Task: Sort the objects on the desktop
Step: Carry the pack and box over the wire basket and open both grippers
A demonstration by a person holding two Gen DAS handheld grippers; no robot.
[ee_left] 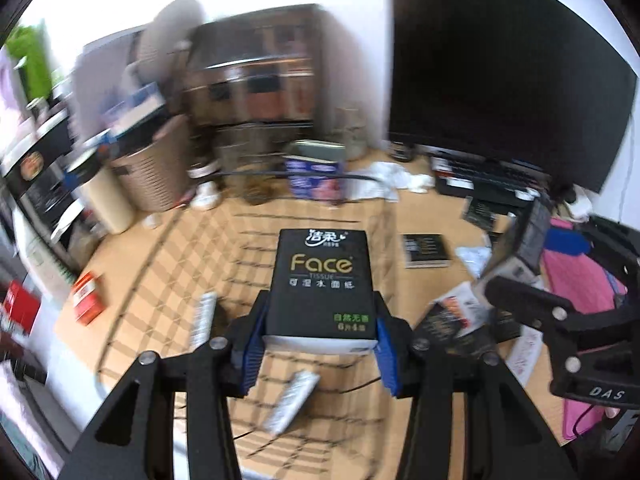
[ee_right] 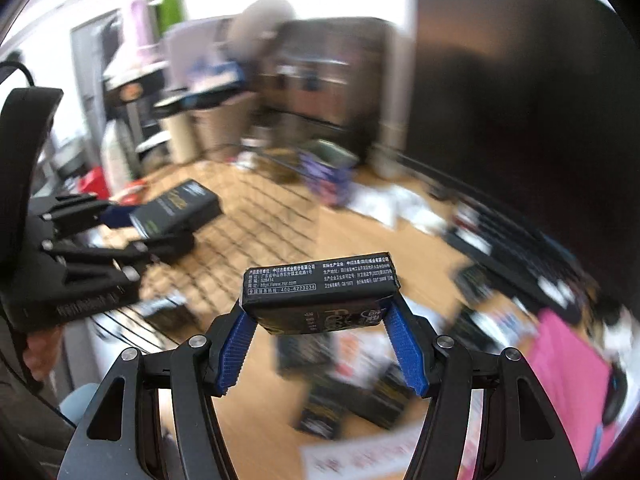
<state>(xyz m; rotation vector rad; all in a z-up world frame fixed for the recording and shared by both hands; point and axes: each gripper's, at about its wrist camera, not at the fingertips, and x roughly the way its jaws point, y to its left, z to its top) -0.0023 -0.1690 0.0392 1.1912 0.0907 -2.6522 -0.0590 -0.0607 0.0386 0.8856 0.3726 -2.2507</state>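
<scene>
My left gripper [ee_left: 320,320] is shut on a black "Face" tissue pack [ee_left: 320,276], gripped by its near end and held label up above a black wire basket [ee_left: 256,176] on the wooden desk. Two small silver tubes [ee_left: 292,400] lie under it on the basket floor. My right gripper [ee_right: 318,312] is shut on a second black tissue pack [ee_right: 320,280], printed back side facing the camera. In the left wrist view the right gripper [ee_left: 516,272] shows at the right edge with its pack [ee_left: 528,232]. The right wrist view has the left gripper [ee_right: 160,228] and its pack [ee_right: 176,208] at the left.
A dark monitor [ee_left: 500,80] and keyboard [ee_left: 480,176] stand at the back right. More black packs [ee_left: 426,250], crumpled white tissue [ee_left: 400,176], a blue box [ee_left: 316,180], a beige bin [ee_left: 148,172], an orange box [ee_left: 86,298] and a pink pad [ee_left: 580,280] crowd the desk.
</scene>
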